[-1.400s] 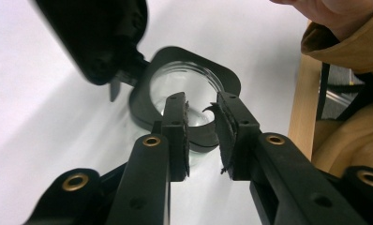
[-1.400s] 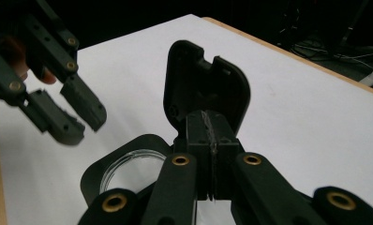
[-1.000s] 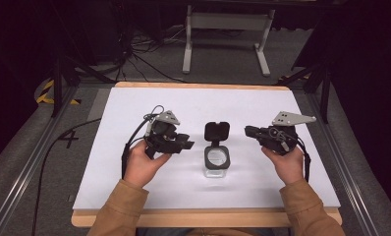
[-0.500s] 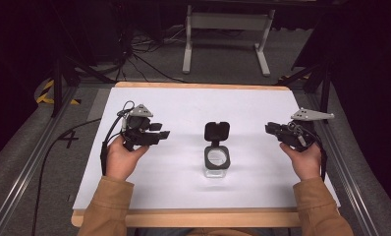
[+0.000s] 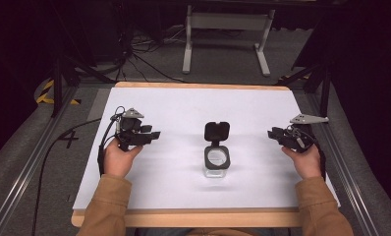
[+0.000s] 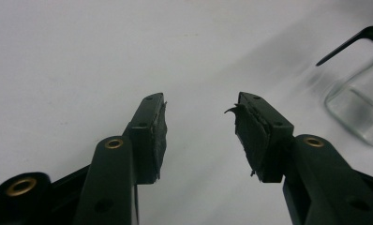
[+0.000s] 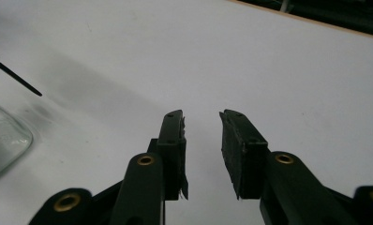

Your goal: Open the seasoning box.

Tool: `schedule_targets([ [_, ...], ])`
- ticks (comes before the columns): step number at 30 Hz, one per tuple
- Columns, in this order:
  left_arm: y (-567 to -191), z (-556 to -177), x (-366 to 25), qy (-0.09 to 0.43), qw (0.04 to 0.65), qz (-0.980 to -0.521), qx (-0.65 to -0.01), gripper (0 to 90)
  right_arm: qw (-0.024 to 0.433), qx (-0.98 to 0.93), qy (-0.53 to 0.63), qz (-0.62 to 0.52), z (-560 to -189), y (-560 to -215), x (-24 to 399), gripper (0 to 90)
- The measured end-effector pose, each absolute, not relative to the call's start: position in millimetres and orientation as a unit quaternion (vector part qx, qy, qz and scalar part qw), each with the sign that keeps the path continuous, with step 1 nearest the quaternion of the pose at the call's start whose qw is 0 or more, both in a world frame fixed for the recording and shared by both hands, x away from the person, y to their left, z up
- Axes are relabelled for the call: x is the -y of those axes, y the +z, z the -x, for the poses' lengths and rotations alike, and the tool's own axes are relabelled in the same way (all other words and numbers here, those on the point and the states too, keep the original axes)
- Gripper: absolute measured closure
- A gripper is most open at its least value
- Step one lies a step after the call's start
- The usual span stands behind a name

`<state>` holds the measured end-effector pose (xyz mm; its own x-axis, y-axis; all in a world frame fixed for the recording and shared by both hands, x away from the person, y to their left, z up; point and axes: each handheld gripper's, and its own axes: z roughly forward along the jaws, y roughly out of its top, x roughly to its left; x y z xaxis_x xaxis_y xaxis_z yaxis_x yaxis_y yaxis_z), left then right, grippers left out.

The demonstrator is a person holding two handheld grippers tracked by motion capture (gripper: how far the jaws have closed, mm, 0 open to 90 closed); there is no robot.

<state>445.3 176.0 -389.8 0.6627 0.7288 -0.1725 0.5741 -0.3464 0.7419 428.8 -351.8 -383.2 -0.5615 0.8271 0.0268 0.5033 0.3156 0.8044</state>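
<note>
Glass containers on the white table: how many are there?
1. A single clear glass container with its black flip lid open stands near the table's middle, between the left tool and the right tool, touching neither.

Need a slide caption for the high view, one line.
Person holds an open hand-held gripper left and another right, flanking a clear jar with its black flip lid open on a white table.

Looks like a lab or recording rig: white-covered worktop (image 5: 183, 113) mid-frame, loose cables (image 5: 134, 54) upper left, metal stand (image 5: 226, 29) at top, dark surroundings.
</note>
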Motion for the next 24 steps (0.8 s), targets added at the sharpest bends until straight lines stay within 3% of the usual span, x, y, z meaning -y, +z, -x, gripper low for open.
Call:
schedule_targets([
  [13, -420.4, -456.3, -166.3, 0.071, 0.365, -0.833, -0.410, 50.2, 0.157, -0.804, 0.368, -0.440, -444.2, -410.2, 352.0, 60.9],
  [24, -429.6, -457.6, -153.6, 0.074, 0.333, -0.854, -0.393, 49.7, 0.170, -0.824, 0.357, -0.405, -444.3, -430.3, 337.7, 58.2],
])
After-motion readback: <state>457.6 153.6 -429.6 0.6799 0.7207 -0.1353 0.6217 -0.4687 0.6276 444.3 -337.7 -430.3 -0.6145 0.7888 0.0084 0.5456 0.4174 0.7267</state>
